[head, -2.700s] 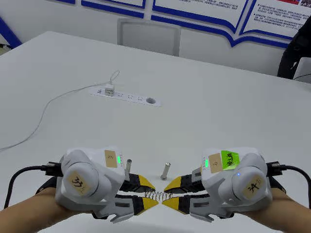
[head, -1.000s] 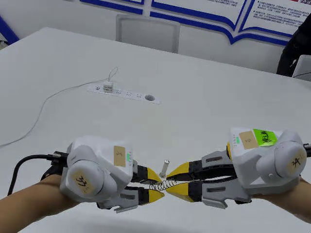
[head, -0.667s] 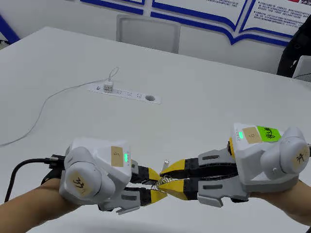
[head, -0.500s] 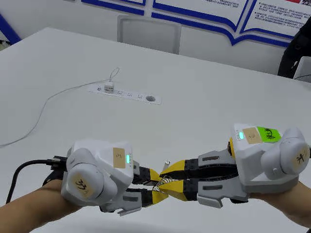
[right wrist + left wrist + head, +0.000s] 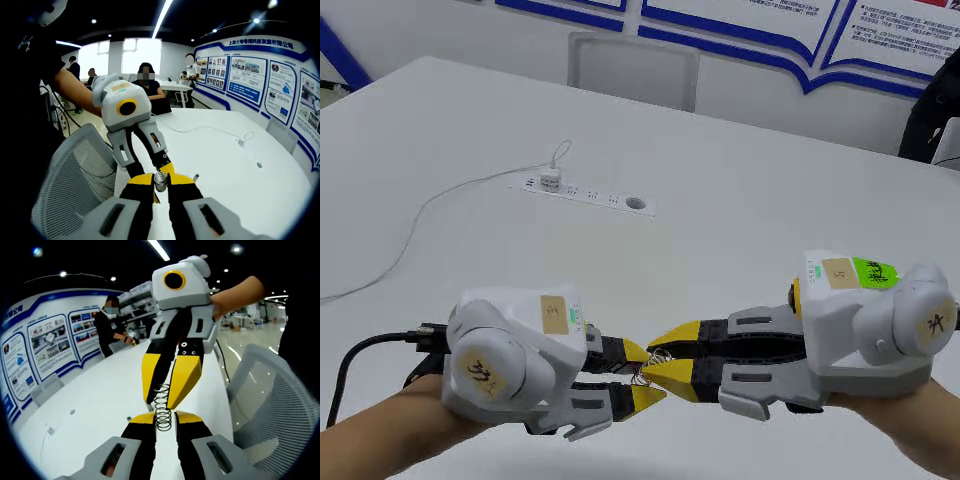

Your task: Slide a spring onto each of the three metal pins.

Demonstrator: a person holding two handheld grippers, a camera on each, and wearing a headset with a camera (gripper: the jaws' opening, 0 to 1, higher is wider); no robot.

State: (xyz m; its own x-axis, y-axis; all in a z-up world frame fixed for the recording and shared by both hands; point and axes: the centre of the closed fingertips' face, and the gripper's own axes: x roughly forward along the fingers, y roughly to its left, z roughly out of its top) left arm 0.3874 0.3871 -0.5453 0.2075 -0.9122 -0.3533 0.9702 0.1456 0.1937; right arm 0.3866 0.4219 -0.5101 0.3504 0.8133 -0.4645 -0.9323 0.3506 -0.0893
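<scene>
Between my two grippers, held just above the white surface, sits the spring, and both sets of fingers meet on it. The right gripper has its yellow fingers closed on one end, where the coil shows end-on between them. The left gripper has its fingers set either side of the other end with a narrow gap. I cannot tell whether they press the wire or only bracket it.

I judge this to be a handover, with the spring being set up for threading. One pin stands upright on the surface just beyond my right fingers.

To do it well, I should make sure one gripper holds the spring alone before the other lets go. The pinch should be light and near one end, so the coils aren't crushed and the far end hangs free and open. Then I should turn the spring's axis upright, bring the open end over the pin's tip, and lower it straight. A tilted approach will catch a coil on the tip, and a loose pinch may let the spring flick away.
</scene>
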